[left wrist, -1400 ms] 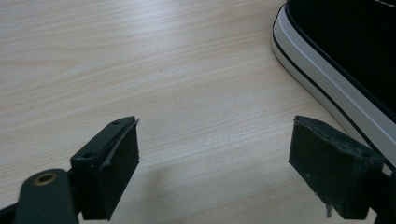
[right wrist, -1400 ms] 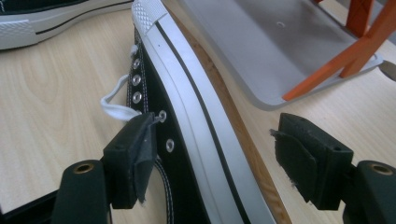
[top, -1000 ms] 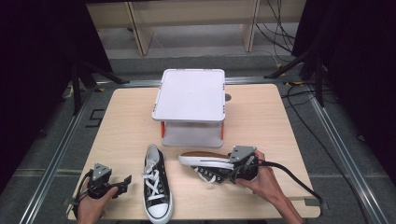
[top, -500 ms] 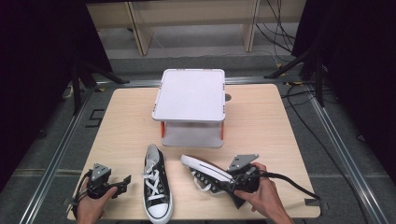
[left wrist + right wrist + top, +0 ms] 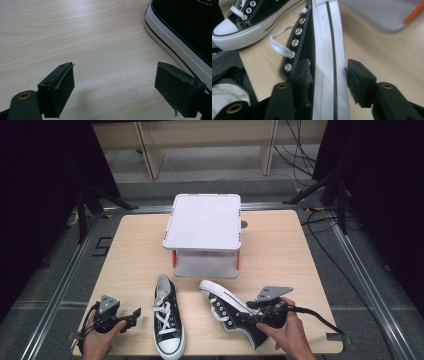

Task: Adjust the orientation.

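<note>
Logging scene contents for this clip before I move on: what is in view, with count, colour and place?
Sneakers: 2, black with white soles and laces; left sneaker upright at the front middle, right sneaker tipped on its side between the right gripper's jaws.
Stand: 1, white top, orange posts; table middle.
Table: 1, light wood.
Cables: several, black; floor at right.
Left gripper: 1, black, open; front left.
Right gripper: 1, black, closing around the sneaker's sole.
Hands: 2, front edge.
</note>
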Tool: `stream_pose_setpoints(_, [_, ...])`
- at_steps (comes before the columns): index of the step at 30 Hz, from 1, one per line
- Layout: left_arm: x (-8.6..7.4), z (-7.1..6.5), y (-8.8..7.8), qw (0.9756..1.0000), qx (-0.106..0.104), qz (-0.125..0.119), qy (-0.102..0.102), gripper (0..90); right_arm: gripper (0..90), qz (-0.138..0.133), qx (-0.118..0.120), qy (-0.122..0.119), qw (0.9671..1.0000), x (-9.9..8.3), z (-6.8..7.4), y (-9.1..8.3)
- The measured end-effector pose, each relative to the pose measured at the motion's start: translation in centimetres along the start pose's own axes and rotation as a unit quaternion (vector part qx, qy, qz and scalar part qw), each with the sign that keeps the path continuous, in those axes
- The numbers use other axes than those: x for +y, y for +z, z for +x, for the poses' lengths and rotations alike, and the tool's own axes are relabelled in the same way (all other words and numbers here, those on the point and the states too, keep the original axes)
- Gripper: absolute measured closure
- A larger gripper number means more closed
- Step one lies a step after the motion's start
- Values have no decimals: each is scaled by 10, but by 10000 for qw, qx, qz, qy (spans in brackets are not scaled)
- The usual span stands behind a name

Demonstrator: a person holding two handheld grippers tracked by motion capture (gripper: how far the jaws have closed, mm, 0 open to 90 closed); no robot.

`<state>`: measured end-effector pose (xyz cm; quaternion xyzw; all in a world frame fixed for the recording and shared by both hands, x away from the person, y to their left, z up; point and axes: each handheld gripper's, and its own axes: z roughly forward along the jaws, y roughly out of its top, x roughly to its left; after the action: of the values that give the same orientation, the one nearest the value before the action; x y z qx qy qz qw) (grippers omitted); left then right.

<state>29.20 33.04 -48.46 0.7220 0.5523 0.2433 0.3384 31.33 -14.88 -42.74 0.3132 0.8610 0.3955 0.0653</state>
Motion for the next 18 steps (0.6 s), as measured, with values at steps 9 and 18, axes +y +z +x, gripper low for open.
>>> stream_pose_setpoints(9, [0, -1, 0, 10000, -5, -18, 14, 155, 562, -195, 57, 202, 9996, -3, -16, -4])
stream_pose_setpoints(18, [0, -1, 2, 10000, -74, -52, -2, 156, 660, -375, -22, 285, 9989, -5, -28, -10])
